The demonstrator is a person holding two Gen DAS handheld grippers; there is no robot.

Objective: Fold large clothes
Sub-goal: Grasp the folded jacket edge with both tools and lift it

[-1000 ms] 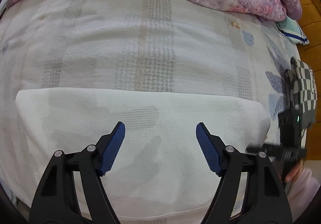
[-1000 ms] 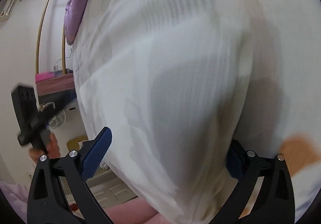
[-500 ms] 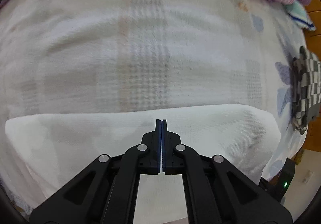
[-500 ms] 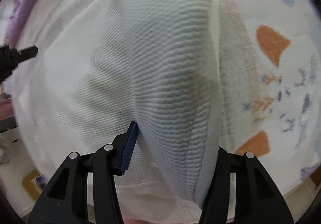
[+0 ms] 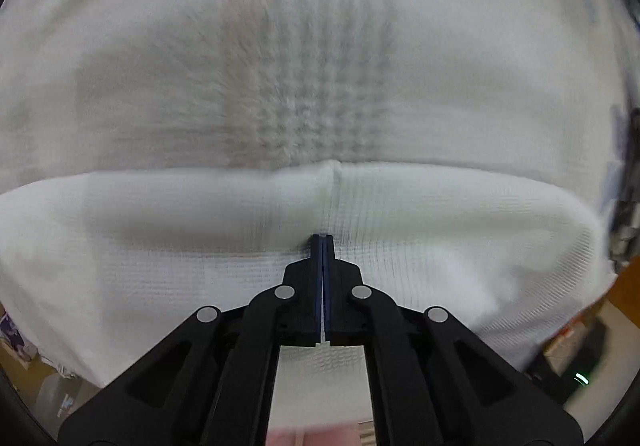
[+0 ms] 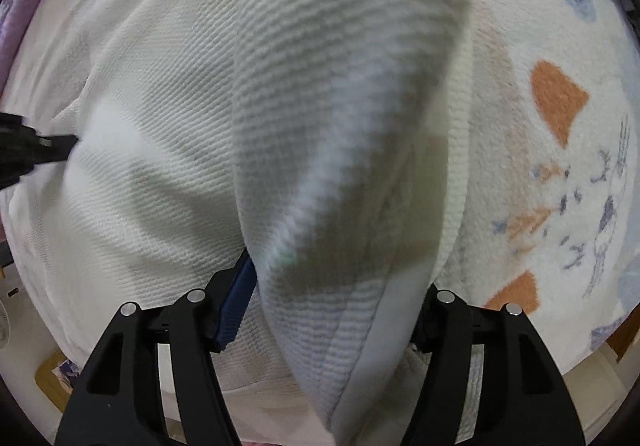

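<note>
no readable text, labels, brands or numbers, blanket (image 6: pixel 560 206) print marks too blurred to read

The white garment (image 5: pixel 440 230) is showing as a knitted cloth with a fine waffle rib, matt and slightly rough, and in the right wrist view (image 6: pixel 328 94) its ridges are standing out coarse and bumpy. Under it, the bed blanket (image 5: pixel 304 86) is looking fleecy and soft, a fuzzy matt pile with a faint woven check; its printed side (image 6: pixel 560 174) is reading as plush too. The left gripper (image 5: pixel 323 246) is showing matt black plastic arms with shiny metal rivets and blue ribbed pads. The right gripper (image 6: pixel 336 298) is looking the same: dull black plastic, bright metal pins, a textured blue pad (image 6: pixel 236 302).
</note>
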